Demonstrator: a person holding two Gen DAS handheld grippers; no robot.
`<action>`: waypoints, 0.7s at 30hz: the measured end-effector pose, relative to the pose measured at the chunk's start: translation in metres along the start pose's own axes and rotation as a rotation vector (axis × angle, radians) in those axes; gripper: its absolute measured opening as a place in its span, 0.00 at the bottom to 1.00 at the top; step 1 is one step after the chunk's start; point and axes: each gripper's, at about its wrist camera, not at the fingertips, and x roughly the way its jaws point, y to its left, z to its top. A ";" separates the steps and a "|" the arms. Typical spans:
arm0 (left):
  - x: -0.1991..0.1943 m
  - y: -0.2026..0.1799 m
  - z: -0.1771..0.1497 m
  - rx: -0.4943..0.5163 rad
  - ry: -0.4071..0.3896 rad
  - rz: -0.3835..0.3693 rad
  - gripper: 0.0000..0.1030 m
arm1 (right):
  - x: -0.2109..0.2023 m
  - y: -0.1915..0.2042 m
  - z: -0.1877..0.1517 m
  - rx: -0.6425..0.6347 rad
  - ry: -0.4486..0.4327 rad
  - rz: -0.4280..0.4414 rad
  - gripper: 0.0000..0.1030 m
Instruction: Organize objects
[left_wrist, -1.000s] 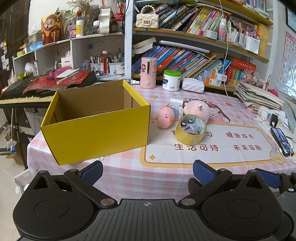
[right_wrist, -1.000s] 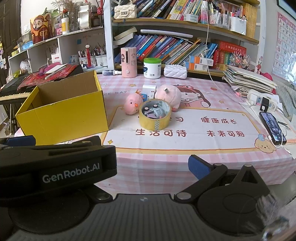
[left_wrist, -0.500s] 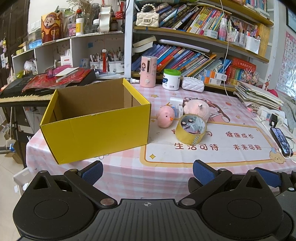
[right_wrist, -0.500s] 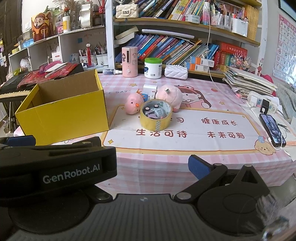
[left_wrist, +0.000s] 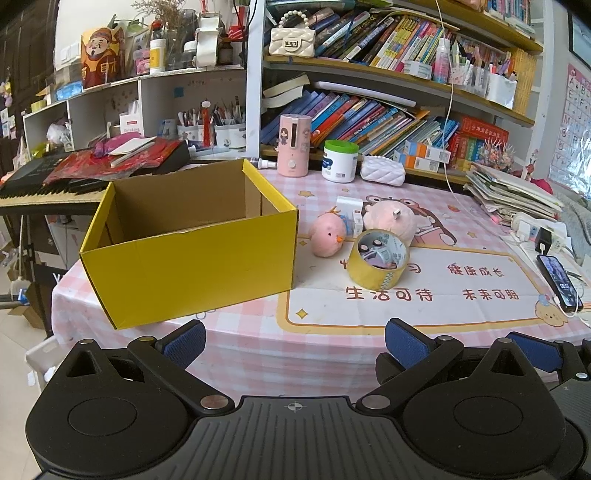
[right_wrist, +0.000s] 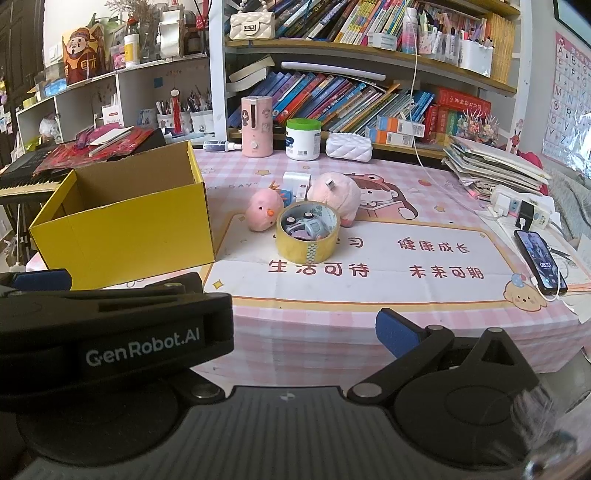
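An open yellow cardboard box (left_wrist: 192, 240) (right_wrist: 129, 229) stands on the left of the pink checked table, and it looks empty. To its right lie a pink chick plush (left_wrist: 327, 236) (right_wrist: 264, 210), a round pink plush (left_wrist: 388, 219) (right_wrist: 334, 195) and a yellow tape roll (left_wrist: 376, 264) (right_wrist: 308, 232) with a small toy car inside. A small white box (left_wrist: 349, 206) sits behind the plush toys. My left gripper (left_wrist: 295, 341) is open, short of the table's front edge. My right gripper (right_wrist: 291, 332) is beside it, open. Its left finger is hidden behind the left gripper's body (right_wrist: 110, 332).
A phone (right_wrist: 541, 262) charges on a cable at the table's right edge, near a power strip and a stack of papers (right_wrist: 495, 166). A pink dispenser (right_wrist: 256, 127), a green-lidded jar (right_wrist: 303, 138) and a white pouch (right_wrist: 349, 146) line the back. A keyboard (left_wrist: 44, 184) stands to the left.
Both views have crept slightly nearer to the table. Nothing on the table has moved and both grippers stay open.
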 end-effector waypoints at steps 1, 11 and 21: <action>0.000 0.000 0.000 0.000 0.000 -0.001 1.00 | 0.000 0.000 0.000 0.000 0.000 0.000 1.00; -0.004 0.004 0.002 -0.003 -0.007 -0.001 1.00 | -0.004 0.004 0.001 -0.008 -0.011 -0.002 1.00; -0.004 0.007 0.003 -0.007 -0.007 -0.001 1.00 | -0.004 0.006 0.002 -0.013 -0.011 -0.002 1.00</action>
